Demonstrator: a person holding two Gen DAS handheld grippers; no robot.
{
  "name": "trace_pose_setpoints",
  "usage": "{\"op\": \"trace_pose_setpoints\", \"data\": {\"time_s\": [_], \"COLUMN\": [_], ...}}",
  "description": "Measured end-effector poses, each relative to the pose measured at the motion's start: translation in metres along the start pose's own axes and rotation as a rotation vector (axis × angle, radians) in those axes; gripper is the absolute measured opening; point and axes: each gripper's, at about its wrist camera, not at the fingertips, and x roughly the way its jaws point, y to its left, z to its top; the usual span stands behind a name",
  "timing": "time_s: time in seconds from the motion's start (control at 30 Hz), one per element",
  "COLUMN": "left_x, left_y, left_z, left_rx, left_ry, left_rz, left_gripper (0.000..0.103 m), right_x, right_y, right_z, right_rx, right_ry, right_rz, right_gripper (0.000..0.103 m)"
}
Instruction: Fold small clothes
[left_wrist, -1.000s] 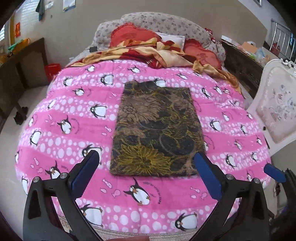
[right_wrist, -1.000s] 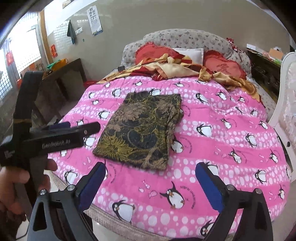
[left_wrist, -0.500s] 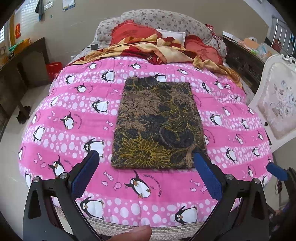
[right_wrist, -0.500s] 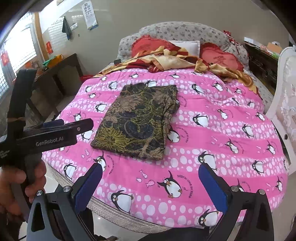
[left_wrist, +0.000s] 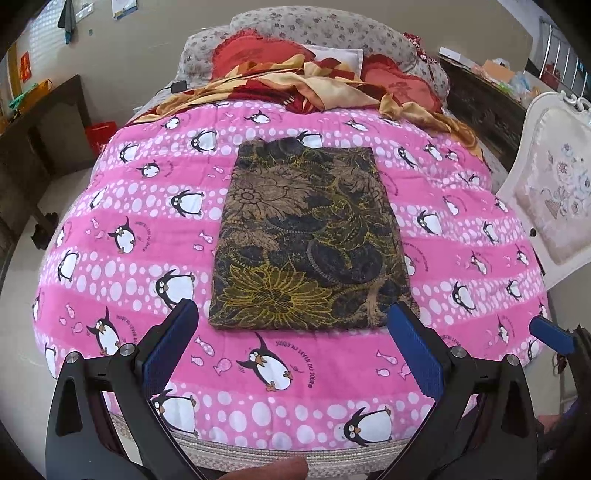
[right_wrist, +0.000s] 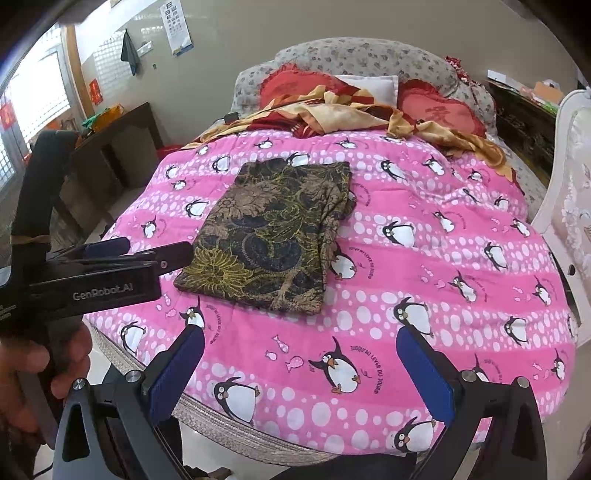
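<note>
A dark floral garment (left_wrist: 310, 236) in black, brown and yellow lies folded into a flat rectangle on the pink penguin quilt (left_wrist: 122, 266); it also shows in the right wrist view (right_wrist: 273, 236). My left gripper (left_wrist: 291, 350) is open and empty, held above the bed's near edge just short of the garment. My right gripper (right_wrist: 299, 373) is open and empty, further right and off the bed's near edge. The left gripper's side (right_wrist: 96, 280) shows at the left of the right wrist view.
Red pillows (left_wrist: 255, 55) and a crumpled yellow-red blanket (left_wrist: 295, 85) lie at the head of the bed. A white upholstered chair (left_wrist: 546, 199) stands at the right. A dark desk (right_wrist: 107, 147) stands at the left. A dark cabinet (left_wrist: 480, 107) is at the back right.
Both grippers have drawn back from the bed, away from the garment, so more of the quilt's near edge shows. Both stayed open. The garment has not moved.
</note>
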Motion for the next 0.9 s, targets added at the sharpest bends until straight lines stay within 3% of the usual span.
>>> {"op": "trace_pose_setpoints", "data": {"time_s": [0.33, 0.9], "left_x": [0.0072, 0.0081], "left_y": [-0.0041, -0.0035], "left_z": [0.0012, 0.0017], "left_rx": [0.010, 0.010], "left_ry": [0.015, 0.005], "left_rz": [-0.006, -0.021], "left_gripper": [0.103, 0.103], "right_x": [0.0044, -0.0002], "right_y": [-0.0028, -0.0033], "right_z": [-0.0026, -0.0001], "right_rx": [0.010, 0.000], "right_ry": [-0.001, -0.019], "right_rz": [0.037, 0.015], "right_gripper": [0.103, 0.103]}}
